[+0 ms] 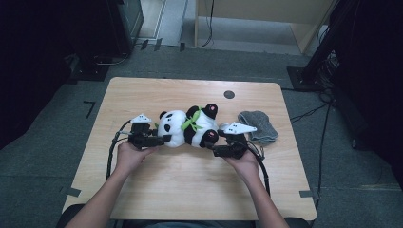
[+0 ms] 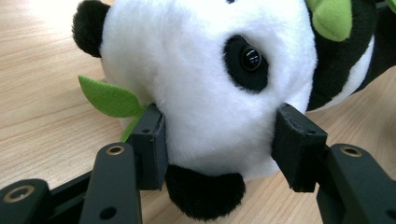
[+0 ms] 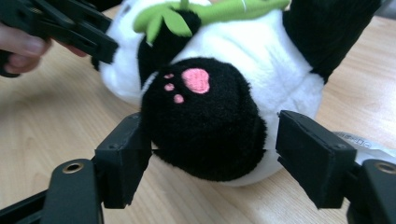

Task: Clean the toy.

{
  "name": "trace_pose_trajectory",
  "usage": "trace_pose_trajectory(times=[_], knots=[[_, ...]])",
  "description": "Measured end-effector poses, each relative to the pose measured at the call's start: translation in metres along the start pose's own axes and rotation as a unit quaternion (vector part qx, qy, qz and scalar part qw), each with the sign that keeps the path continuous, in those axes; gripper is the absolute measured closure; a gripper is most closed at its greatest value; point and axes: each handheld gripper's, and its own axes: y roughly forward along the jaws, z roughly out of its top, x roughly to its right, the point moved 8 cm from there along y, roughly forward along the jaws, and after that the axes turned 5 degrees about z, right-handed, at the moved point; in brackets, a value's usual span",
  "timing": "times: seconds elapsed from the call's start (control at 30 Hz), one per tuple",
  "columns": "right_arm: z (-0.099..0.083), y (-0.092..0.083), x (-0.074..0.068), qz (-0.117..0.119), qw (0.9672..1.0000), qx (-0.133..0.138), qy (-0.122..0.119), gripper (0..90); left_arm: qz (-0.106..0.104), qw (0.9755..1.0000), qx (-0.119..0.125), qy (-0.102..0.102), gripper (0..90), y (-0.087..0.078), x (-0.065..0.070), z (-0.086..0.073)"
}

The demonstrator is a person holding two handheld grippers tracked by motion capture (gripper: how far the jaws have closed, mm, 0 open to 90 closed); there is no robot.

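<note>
A black-and-white panda plush (image 1: pixel 187 126) with a green leaf collar lies on its side in the middle of the wooden table (image 1: pixel 190 190). My left gripper (image 1: pixel 163 138) comes in from the left, and in the left gripper view its jaws (image 2: pixel 223 144) press into both sides of the white head (image 2: pixel 205 93). From the right, my right gripper (image 1: pixel 216 145) reaches the panda's feet. In the right gripper view its jaws (image 3: pixel 215 158) straddle a black foot with a pink paw print (image 3: pixel 201 116). The left pad (image 3: pixel 123 158) sits at the fur and the right pad (image 3: pixel 313 154) stands clear of it.
A folded grey knit cloth (image 1: pixel 259 126) lies just behind the right gripper. A small dark round hole (image 1: pixel 229 94) is in the tabletop at the back. Cables trail from both grippers toward the front edge. Dark equipment stands on the floor around the table.
</note>
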Motion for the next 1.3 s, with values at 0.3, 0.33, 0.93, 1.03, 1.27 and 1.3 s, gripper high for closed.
trace_pose_trajectory(times=[0.3,0.33,0.93,1.03,1.27,1.3], knots=[[0.0,0.023,0.001,-0.026,0.9996,0.004,0.002,21.1,0.001,1.0,0.0,0.002,42.5,0.001,0.0,-0.001],[-0.001,0.025,0.0,-0.027,0.9996,0.003,-0.011,20.8,0.001,1.0,0.001,0.0,41.9,0.001,0.0,-0.001],[0.036,-0.013,0.01,-0.055,0.998,0.013,0.027,60.3,-0.026,0.9944,0.087,0.054,26.5,-0.027,0.009,0.015],[0.042,-0.024,0.014,-0.058,0.997,0.025,0.044,60.3,-0.033,0.9929,0.088,0.073,26.6,-0.029,0.011,0.013],[0.054,-0.038,0.01,-0.03,0.9957,0.053,0.07,60.2,-0.03,0.9882,0.1,0.112,25.3,-0.023,0.02,0.012],[0.054,-0.039,0.008,-0.024,0.9958,0.054,0.07,60.2,-0.026,0.9884,0.099,0.112,25.0,-0.022,0.019,0.013]])
